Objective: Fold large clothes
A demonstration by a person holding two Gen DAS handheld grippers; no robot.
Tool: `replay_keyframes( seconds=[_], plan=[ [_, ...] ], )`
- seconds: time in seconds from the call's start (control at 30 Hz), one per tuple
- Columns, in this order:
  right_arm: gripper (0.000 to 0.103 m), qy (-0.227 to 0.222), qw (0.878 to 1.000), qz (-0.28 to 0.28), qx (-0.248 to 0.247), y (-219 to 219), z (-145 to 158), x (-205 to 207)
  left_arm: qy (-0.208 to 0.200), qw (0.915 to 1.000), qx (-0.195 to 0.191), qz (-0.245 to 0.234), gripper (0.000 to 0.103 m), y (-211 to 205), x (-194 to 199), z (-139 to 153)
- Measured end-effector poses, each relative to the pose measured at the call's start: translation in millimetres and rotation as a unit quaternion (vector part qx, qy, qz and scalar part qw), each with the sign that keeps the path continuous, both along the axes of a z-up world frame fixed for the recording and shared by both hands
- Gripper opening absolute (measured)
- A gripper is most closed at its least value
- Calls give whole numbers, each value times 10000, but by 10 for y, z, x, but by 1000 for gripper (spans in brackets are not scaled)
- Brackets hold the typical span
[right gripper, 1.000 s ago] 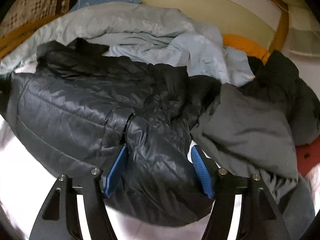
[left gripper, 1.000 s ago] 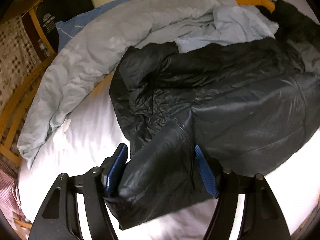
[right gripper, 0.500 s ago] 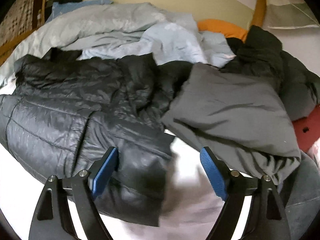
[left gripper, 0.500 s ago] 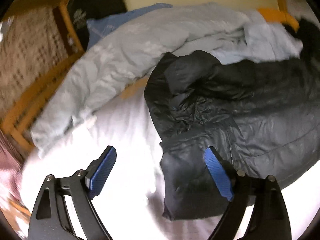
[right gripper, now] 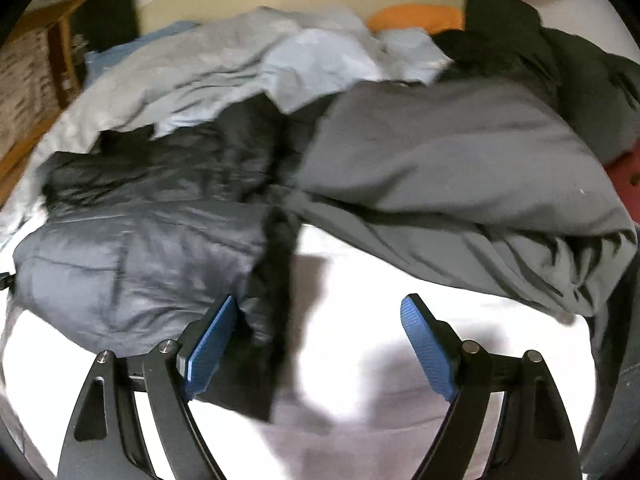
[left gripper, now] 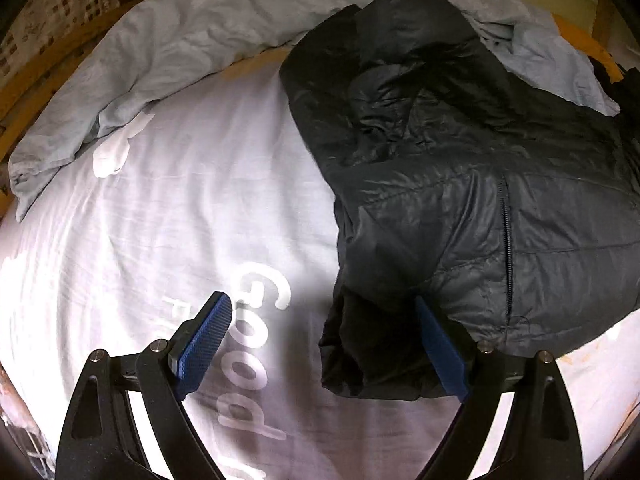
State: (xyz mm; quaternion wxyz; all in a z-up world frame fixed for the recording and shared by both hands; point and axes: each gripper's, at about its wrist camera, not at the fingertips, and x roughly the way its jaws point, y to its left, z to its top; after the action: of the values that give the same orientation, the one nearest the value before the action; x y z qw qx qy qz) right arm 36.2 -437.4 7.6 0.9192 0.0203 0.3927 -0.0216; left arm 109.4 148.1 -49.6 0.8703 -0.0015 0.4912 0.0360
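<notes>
Black quilted nylon covers much of both views: a puffer jacket (left gripper: pixel 460 184) lies spread on the white bed sheet (left gripper: pixel 160 240), its far edge tucked under a pale blue duvet (left gripper: pixel 192 32) bunched toward the head of the bed. In the left wrist view the jacket's right side runs out of the picture, so its full outline cannot be traced. White lettering on the sheet is partly hidden behind the left gripper (left gripper: pixel 322 344); only part of a word shows. That gripper's fingers (left gripper: pixel 206 344) are spread wide, a dark fold of the jacket lying between them, nearer the right pad; whether that pad touches the cloth is hard to tell.

The right wrist view is smeared by motion. The right gripper (right gripper: pixel 314 350) also has its fingers spread, bare sheet between them, the jacket's edge just beside the left pad. A grey garment (right gripper: pixel 460 168) overlaps the jacket's right side; darker clothes behind it are too blurred to sort out.
</notes>
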Motion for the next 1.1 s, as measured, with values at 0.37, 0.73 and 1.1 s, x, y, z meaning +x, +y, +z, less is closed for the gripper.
replay_keyframes(
  seconds=[0.37,0.73,1.1],
  plan=[
    [85,-546,9924,374,1037,11,343,-122,-1212,9915,-296,-360,88,-101,-278,547],
    [90,423,9869,135,1549,34,-41,18,-192,9974,-512,-469,88,-156,-70,82],
    [49,831,9664,721,2324,109,-391,201,-201,9883,-1323,-725,56,-109,-79,-116]
  ],
)
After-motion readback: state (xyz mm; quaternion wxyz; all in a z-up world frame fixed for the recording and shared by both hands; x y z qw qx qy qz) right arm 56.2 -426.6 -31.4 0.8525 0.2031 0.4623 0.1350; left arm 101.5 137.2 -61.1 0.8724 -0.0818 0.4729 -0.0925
